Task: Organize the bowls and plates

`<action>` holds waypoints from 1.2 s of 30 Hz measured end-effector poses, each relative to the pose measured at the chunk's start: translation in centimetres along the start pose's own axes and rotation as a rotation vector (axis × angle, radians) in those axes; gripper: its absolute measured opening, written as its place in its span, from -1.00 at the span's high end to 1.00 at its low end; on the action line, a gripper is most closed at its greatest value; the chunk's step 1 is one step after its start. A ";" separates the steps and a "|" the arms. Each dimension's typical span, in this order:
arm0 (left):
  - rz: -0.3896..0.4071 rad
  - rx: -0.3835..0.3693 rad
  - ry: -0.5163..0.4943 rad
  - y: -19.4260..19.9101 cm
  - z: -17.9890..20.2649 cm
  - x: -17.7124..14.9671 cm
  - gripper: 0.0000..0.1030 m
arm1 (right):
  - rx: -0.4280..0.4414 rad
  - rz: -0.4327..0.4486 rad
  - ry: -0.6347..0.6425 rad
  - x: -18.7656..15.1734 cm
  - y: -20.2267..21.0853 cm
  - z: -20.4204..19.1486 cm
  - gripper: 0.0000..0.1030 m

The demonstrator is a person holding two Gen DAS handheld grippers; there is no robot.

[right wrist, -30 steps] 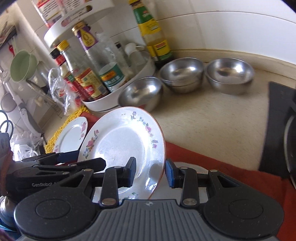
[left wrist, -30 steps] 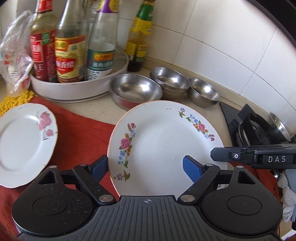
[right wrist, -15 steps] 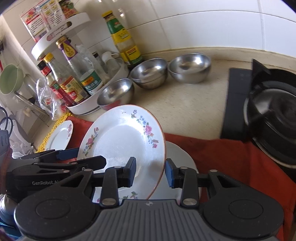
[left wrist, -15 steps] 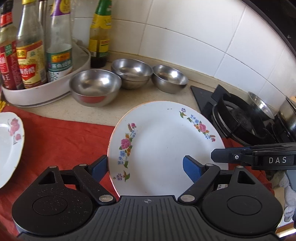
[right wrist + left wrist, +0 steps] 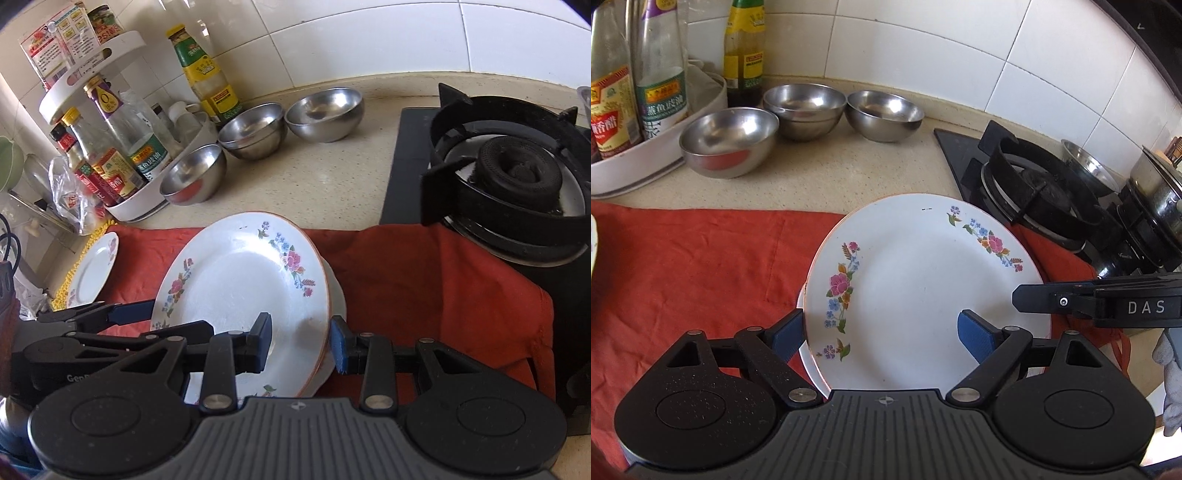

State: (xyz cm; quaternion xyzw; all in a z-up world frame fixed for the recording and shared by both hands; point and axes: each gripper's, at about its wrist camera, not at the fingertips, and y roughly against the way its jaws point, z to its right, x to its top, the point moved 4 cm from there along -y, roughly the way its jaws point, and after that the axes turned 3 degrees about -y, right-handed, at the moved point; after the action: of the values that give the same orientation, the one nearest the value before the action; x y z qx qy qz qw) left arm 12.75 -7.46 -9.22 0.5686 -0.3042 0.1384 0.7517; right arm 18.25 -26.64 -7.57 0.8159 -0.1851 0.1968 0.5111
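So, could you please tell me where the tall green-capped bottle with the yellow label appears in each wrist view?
Left wrist view: the green-capped bottle stands at top left, against the tiled wall, behind the steel bowls.
Right wrist view: it stands at upper left, beside the white rack.
Shared landmark: the stacked steel bowls lie just in front of it.

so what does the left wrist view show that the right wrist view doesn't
Only the left wrist view shows the lidded metal pot and the shallow metal dish at the back of the stove. Only the right wrist view shows the two-tier white bottle rack, the small floral plate on the yellow mat, and a white plate lying under the big one. Both show the large floral plate between both grippers' fingers, the steel bowls, the red cloth and the gas burner.
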 end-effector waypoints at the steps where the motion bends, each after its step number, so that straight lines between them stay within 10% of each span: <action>1: -0.003 0.003 0.000 -0.1 0.1 -0.1 -0.76 | -0.001 -0.002 0.003 -0.1 -0.1 0.0 0.30; 24: 0.066 0.080 0.060 1.9 -2.3 -0.7 -0.68 | -0.016 0.116 0.181 1.2 -1.5 -2.3 0.27; 36: 0.135 0.349 0.283 8.6 -13.7 -2.6 -0.72 | 0.167 0.030 0.340 2.4 -6.6 -12.8 0.27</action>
State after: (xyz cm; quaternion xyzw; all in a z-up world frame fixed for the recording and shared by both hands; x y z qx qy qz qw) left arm 10.07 8.45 -6.54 0.6433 -0.2044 0.3173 0.6661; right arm 21.94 -12.59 -6.23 0.8077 -0.0912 0.3543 0.4623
